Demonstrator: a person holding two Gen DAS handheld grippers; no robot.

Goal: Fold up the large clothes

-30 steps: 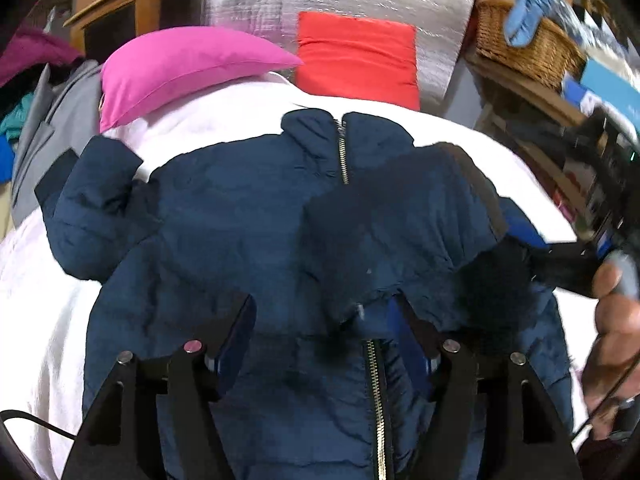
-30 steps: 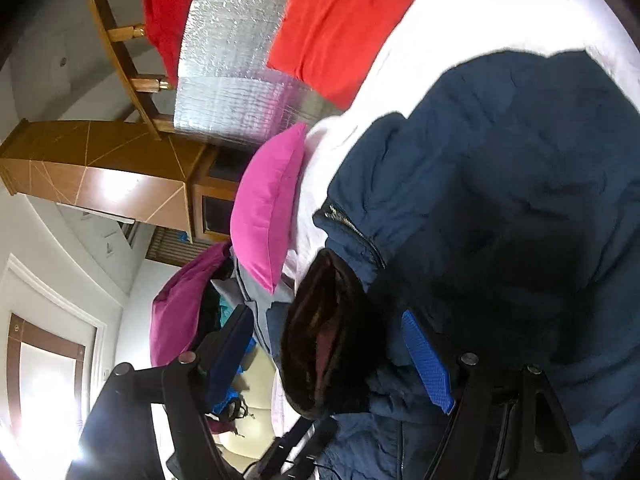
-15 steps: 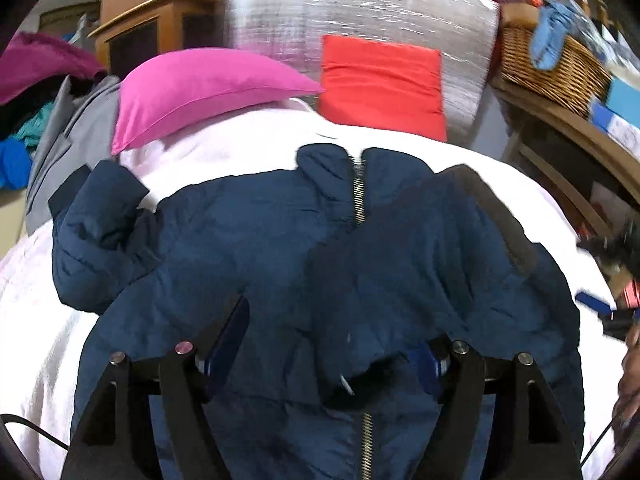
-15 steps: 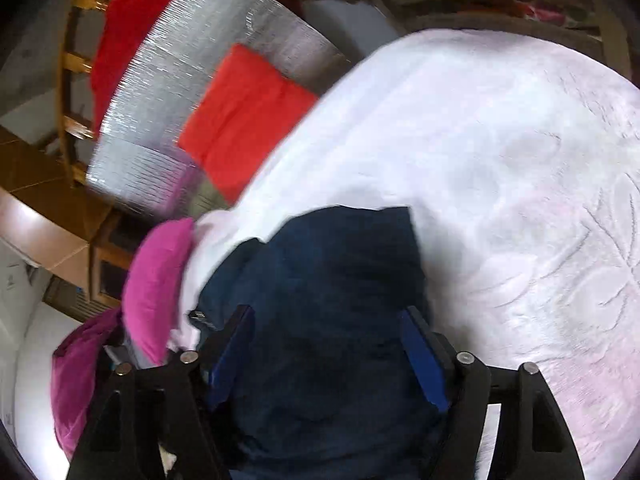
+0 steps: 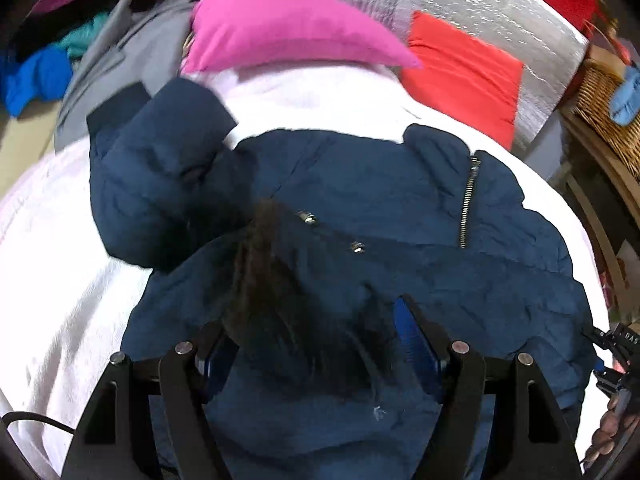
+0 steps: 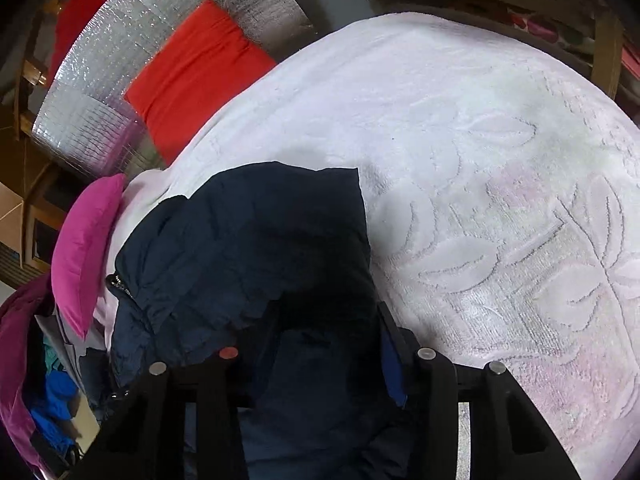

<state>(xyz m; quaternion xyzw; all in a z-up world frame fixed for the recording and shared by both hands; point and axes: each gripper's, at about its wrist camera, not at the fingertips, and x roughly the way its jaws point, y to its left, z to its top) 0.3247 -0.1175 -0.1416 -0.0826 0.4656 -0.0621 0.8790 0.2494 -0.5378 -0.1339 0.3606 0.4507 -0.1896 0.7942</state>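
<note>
Left wrist view: navy puffer jacket (image 5: pixel 400 216) lies front-up on the white bedspread (image 5: pixel 60 280), collar and zip (image 5: pixel 466 208) toward the far side by the pink pillow (image 5: pixel 288 36) and red cushion (image 5: pixel 464 76).
Jacket state: one sleeve (image 5: pixel 156 184) is bunched at the left shoulder, not yet folded in; the dark fur trim (image 5: pixel 280 300) sprawls across the chest, near the left gripper.
Left gripper (image 5: pixel 316 344): jaws stand wide, hovering with the fur trim between the blue pads (image 5: pixel 408 328); I cannot see them pressing on it, so it holds nothing as far as I can tell.
Right wrist view: the right gripper (image 6: pixel 316 344) sits over the jacket's right edge, bare embossed bedspread just beyond it.
Right jaws: they have just been closing, with a thick fold of navy fabric between them; they appear to bear on it, though the dark cloth hides the contact.
Step in hand: I judge this the sleeve-and-side folding stage, early in the fold.
Next move: likely calls for the left jaws to close on the fur trim or reach the bunched sleeve, then carry it across the chest while the right hand steadies its side.
</note>
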